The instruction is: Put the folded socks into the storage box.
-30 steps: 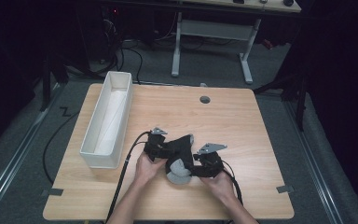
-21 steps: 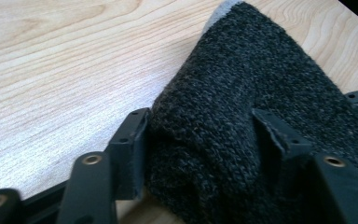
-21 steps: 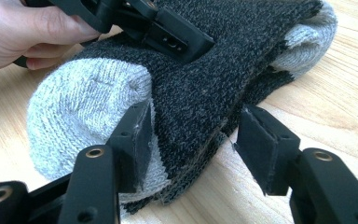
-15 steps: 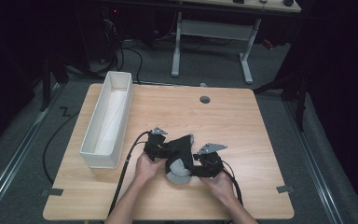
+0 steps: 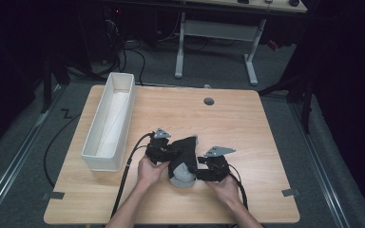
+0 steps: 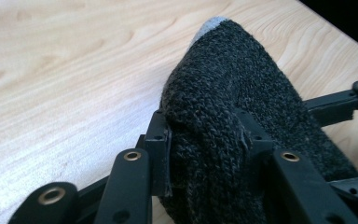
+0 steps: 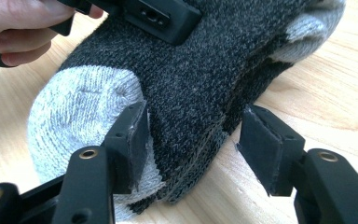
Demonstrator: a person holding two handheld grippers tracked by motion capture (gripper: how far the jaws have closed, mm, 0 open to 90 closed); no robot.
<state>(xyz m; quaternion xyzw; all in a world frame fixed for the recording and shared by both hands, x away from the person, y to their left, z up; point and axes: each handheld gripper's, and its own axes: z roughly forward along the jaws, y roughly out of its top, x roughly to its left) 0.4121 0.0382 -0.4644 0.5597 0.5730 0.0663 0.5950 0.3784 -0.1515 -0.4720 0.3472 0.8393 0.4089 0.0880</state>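
A dark grey sock [image 5: 183,159] with light grey toe and heel lies bunched on the wooden table [image 5: 247,123], near its front middle. My left gripper [image 5: 170,154] comes at it from the left. Its jaws have just been closing, and in the left gripper view its pads pinch a thick fold of the sock [image 6: 223,93]. My right gripper [image 5: 198,169] reaches in from the right, low by the table. Its jaws have just been opening, and the sock's lower edge [image 7: 191,74] sits between them, with the right pad clear of the knit. A hand grips each gripper.
A long white bin [image 5: 102,161] stands along the table's left side. A round cable hole [image 5: 209,101] sits near the far edge. Cables trail off the front edge. Desk legs and a dark floor lie beyond the table.
My left gripper has closed on the sock's fold and lifted it slightly. The right gripper has stayed where it was.
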